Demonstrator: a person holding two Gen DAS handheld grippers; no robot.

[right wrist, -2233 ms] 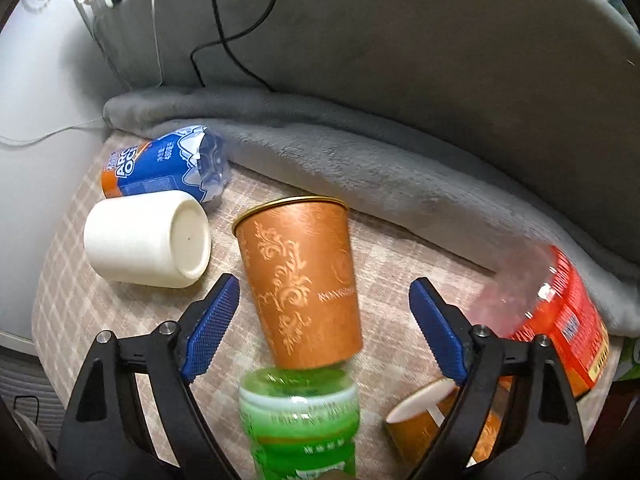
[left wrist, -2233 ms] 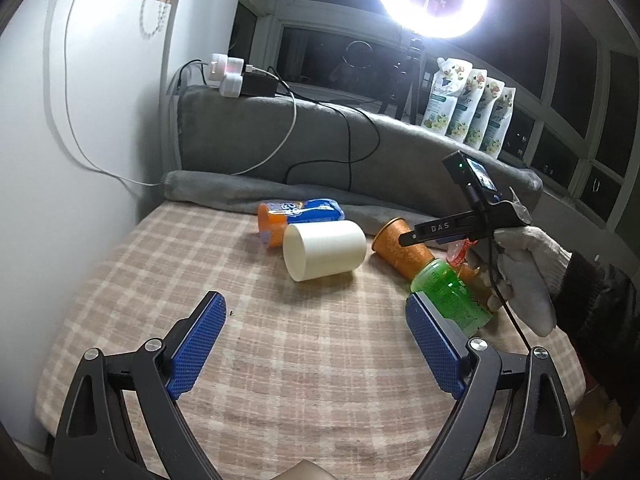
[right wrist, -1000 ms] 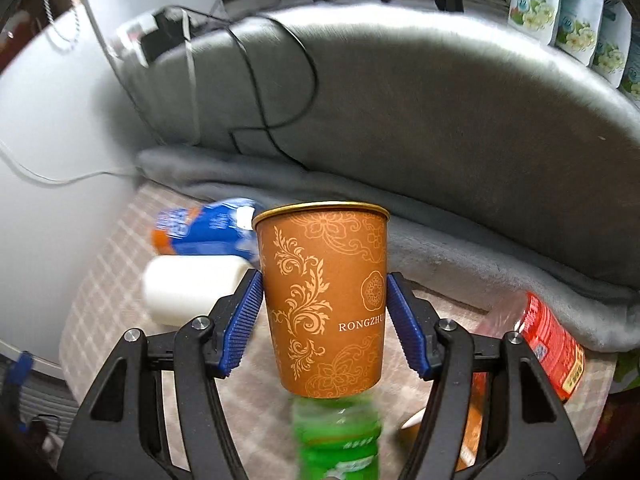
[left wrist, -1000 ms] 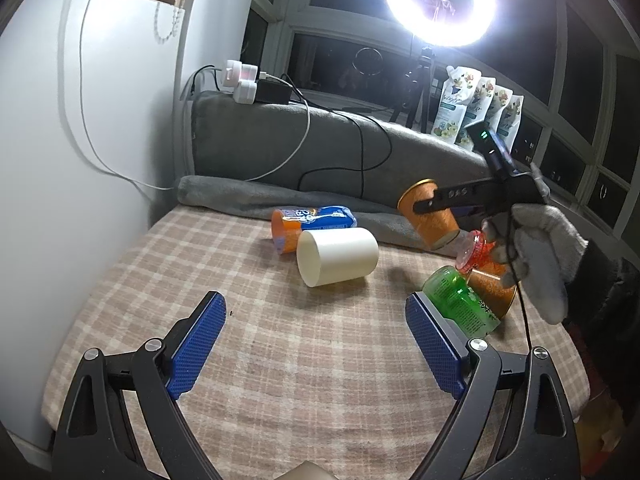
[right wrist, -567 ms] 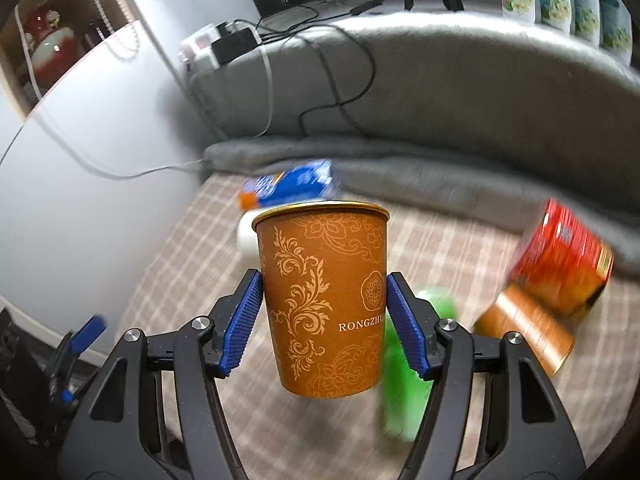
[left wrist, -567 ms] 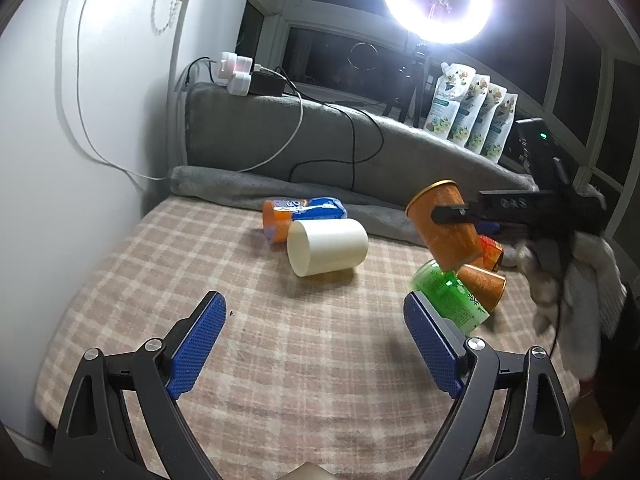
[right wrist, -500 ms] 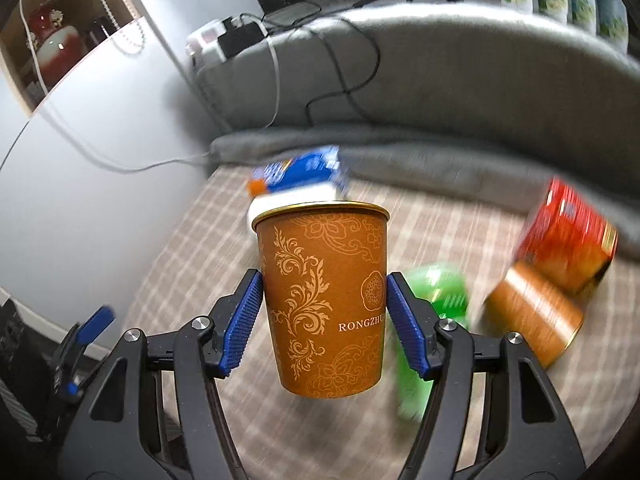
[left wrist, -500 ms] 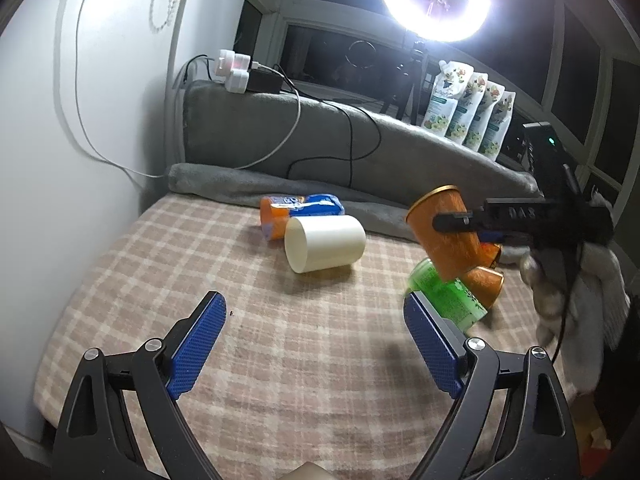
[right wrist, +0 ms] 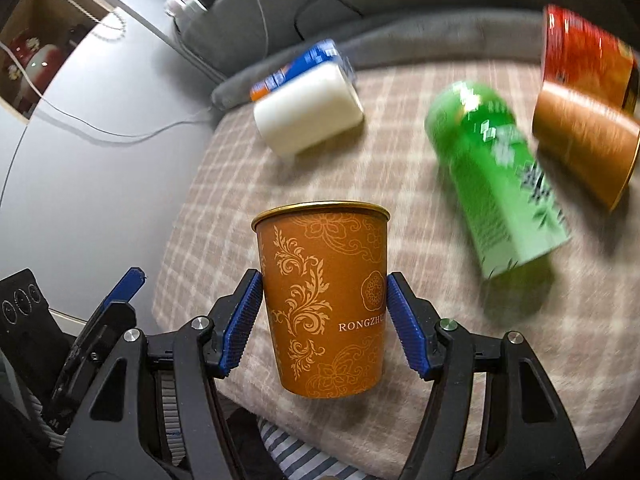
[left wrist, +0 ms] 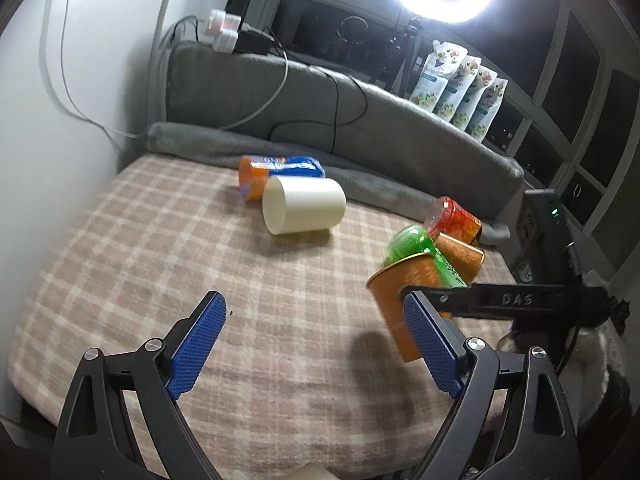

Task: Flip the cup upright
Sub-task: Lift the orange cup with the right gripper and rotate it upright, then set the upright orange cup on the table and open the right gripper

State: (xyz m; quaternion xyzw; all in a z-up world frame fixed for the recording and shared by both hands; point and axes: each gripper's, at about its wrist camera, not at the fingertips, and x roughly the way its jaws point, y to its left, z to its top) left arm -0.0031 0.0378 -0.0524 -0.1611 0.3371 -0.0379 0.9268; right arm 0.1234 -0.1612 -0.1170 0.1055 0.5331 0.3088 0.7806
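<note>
My right gripper (right wrist: 325,316) is shut on an orange paper cup (right wrist: 325,296) with a gold floral print and a gold rim. The cup is upright, mouth up, held above the checked blanket (right wrist: 400,184). In the left wrist view the same cup (left wrist: 400,300) hangs at the right, a little above the blanket, gripped by the right gripper (left wrist: 412,292). My left gripper (left wrist: 316,344) is open and empty, low over the near part of the blanket (left wrist: 200,260).
A white cup (left wrist: 304,210) lies on its side near the back, beside an orange and blue bottle (left wrist: 280,168). A green bottle (right wrist: 496,184), a second orange cup (right wrist: 584,148) and a red can (right wrist: 588,56) lie at the right. A grey cushion (left wrist: 360,120) borders the back.
My right gripper closed on the orange cup, lifted it off the blanket, turned it upright and carried it forward and down towards the near right of the blanket. My left gripper stayed open.
</note>
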